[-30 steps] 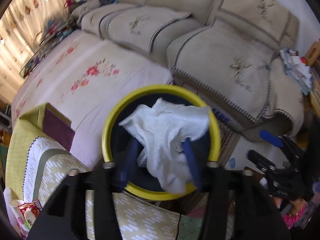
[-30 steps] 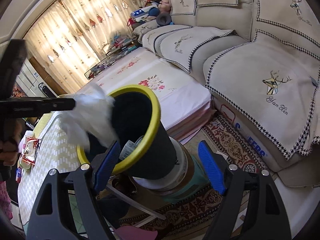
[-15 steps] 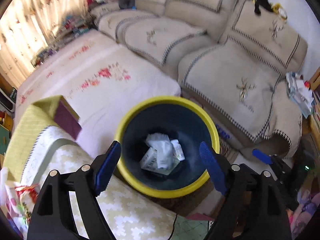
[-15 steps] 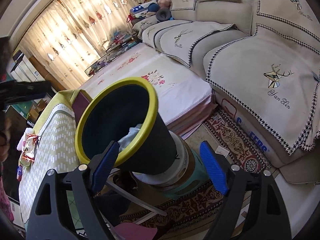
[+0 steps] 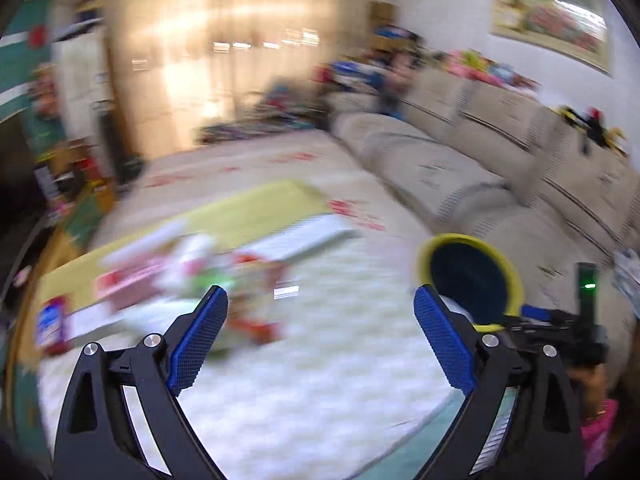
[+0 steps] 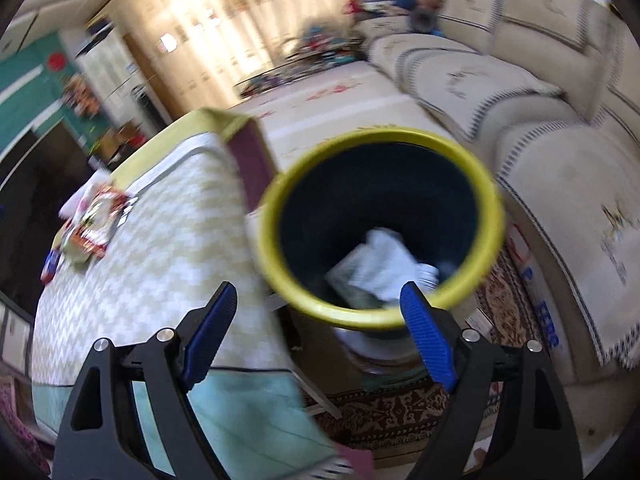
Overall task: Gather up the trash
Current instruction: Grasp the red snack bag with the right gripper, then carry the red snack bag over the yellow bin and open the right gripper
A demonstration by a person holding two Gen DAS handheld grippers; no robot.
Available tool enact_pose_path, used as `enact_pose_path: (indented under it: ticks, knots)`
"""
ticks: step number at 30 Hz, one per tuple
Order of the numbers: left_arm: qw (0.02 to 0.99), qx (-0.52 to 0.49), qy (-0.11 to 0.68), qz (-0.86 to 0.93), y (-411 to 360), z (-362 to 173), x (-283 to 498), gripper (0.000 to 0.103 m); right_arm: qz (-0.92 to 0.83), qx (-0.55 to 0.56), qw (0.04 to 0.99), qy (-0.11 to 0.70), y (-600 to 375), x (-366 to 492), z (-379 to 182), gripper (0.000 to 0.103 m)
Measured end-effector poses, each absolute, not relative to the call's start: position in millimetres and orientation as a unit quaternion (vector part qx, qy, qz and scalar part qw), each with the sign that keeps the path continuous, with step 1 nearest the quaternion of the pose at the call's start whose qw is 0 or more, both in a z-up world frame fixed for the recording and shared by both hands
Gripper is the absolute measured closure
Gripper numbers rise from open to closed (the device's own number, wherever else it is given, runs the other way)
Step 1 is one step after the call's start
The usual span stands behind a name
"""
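Note:
The dark bin with a yellow rim (image 6: 276, 208) stands beside the table, with crumpled white tissue and paper (image 6: 384, 256) lying at its bottom. My right gripper (image 6: 318, 292) hovers open just in front of the bin's near rim, nothing between its blue pads. In the blurred left wrist view my left gripper (image 5: 320, 296) is over the table, its jaws opening wide and empty. A heap of colourful wrappers (image 5: 224, 280) lies just beyond its left finger. The bin (image 5: 460, 237) sits off to its right.
A yellow-white patterned cloth (image 6: 160, 240) covers the table, with the wrappers (image 6: 92, 224) at its far left end. A beige sofa (image 6: 540, 128) curves behind the bin over a patterned rug (image 6: 400, 408). A hand in a pink sleeve (image 5: 596, 412) shows low right in the left wrist view.
The white tissue dropped from my left gripper into the bin. That gripper opened and swung left to the table's wrappers. My right gripper shifted so that it looks down into the bin.

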State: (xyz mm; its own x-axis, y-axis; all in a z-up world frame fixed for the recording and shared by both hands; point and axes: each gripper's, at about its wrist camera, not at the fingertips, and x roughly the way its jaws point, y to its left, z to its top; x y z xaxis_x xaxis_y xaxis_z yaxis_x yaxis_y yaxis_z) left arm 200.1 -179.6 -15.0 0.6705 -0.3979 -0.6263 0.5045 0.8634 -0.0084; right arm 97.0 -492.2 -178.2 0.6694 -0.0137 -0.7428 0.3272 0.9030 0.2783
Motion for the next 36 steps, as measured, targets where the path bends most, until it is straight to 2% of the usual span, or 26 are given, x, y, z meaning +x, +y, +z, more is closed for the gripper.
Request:
enact_pose_path:
  ticks: [4, 10, 16, 21, 25, 29, 31, 33, 35, 36]
  knots:
    - [0.936, 0.04, 0.308, -0.163, -79, -22, 209, 0.007, -0.047, 0.162, 0.901, 0.4, -441, 131, -164, 0.024]
    - [0.956, 0.007, 0.287, -0.055, 20, -54, 232, 0.007, 0.018, 0.096, 0.914, 0.394, -357, 183, -137, 0.024]
    - [0.957, -0.033, 0.288, -0.011, 64, -99, 253, 0.007, 0.055, 0.017, 0.917, 0.394, -276, 231, -137, 0.024]
    - [0.952, -0.058, 0.299, -0.024, 55, -124, 260, 0.007, 0.061, -0.036, 0.913, 0.402, -238, 260, -148, 0.027]
    - [0.952, -0.044, 0.3, -0.033, 46, -130, 260, 0.007, 0.054, -0.061, 0.905, 0.417, -219, 281, -163, 0.036]
    - [0.956, -0.019, 0.291, -0.027, 35, -129, 255, 0.007, 0.039, -0.083, 0.9, 0.426, -203, 297, -178, 0.048]
    - [0.955, -0.013, 0.295, -0.032, 30, -129, 253, 0.007, 0.029, -0.093, 0.899, 0.427, -200, 301, -183, 0.05]
    - [0.954, -0.007, 0.298, -0.036, 25, -130, 253, 0.007, 0.021, -0.097, 0.899, 0.427, -199, 306, -186, 0.058]
    - [0.953, 0.0, 0.3, -0.039, 21, -131, 252, 0.006, 0.015, -0.093, 0.902, 0.422, -202, 307, -185, 0.078]
    - [0.953, 0.003, 0.301, -0.041, 19, -132, 253, 0.006, 0.014, -0.089, 0.903, 0.42, -204, 307, -184, 0.083]
